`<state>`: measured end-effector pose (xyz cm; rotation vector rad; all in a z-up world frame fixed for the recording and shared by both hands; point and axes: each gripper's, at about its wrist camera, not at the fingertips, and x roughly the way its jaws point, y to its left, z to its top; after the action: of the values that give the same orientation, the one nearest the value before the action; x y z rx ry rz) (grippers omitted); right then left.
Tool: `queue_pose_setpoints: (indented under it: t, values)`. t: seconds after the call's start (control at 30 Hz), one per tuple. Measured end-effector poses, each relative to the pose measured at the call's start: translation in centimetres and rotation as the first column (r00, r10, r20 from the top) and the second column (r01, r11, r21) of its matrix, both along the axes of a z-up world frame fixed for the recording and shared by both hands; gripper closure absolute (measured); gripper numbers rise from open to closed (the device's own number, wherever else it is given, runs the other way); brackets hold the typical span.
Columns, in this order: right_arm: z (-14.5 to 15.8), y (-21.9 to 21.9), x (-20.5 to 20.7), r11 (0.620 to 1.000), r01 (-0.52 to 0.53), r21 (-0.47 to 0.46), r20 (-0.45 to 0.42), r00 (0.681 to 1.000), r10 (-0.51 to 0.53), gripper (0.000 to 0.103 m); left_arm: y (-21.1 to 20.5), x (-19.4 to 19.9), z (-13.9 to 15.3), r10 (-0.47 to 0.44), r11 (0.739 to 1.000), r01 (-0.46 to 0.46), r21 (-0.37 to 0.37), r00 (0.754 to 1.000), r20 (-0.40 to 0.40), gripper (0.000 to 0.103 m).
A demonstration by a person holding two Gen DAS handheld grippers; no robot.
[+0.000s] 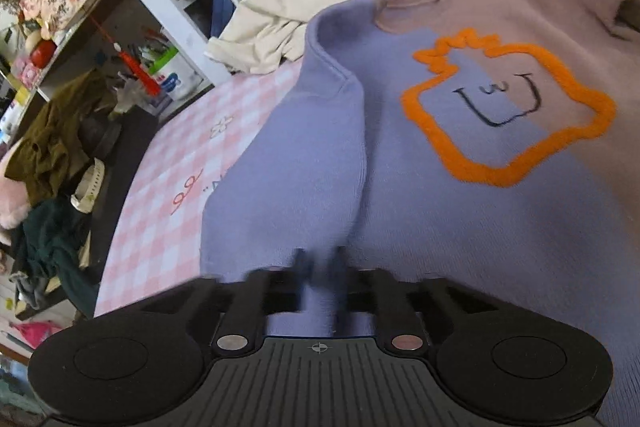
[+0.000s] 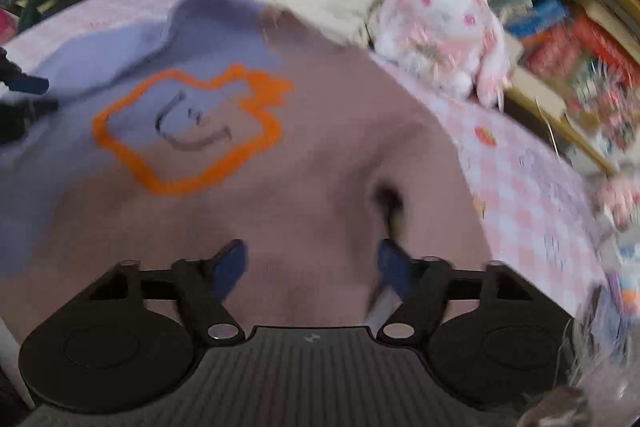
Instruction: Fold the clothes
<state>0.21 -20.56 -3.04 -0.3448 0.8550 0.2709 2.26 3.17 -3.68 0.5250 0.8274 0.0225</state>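
On bed (image 1: 168, 163), sweater (image 1: 460, 227) lies flat, front up, ready for folding. Left gripper (image 1: 320, 259) pinched tight on purple fabric near sweater's sleeve side, for lifting. Right gripper (image 2: 312, 259) half open above sweater's pink half, gripping nothing.

Plush rabbit (image 2: 440, 31) and cream garment (image 1: 304, 7) (crumpled) crowd the sweater's (image 1: 460, 207) far edge.

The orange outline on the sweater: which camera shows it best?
The left wrist view: the orange outline is sharp, whole and upright there. The right wrist view shows the outline whole too, but blurred and tilted.
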Motion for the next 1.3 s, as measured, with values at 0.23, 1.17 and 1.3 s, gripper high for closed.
queue_pose_setpoints:
  t: [0.23, 1.17, 1.3]
  values:
    - [-0.5, -0.8, -0.2, 0.993, 0.095, 0.070, -0.074, 0.993, -0.090, 0.072, 8.1, 5.2, 5.4, 0.133, 0.988, -0.120, -0.097, 0.981, 0.143, 0.099]
    - [2.9, -10.6, -0.7, 0.947, 0.319, -0.030, -0.018, 0.947, -0.320, 0.060, 7.1, 1.4, 0.5, 0.214, 0.943, -0.222, -0.248, 0.975, -0.061, 0.036]
    - [1.5, -13.5, 1.0, 0.942, 0.326, -0.082, -0.087, 0.939, -0.333, 0.060, 7.5, 0.9, 0.5, 0.276, 0.916, -0.287, -0.280, 0.958, -0.077, 0.033]
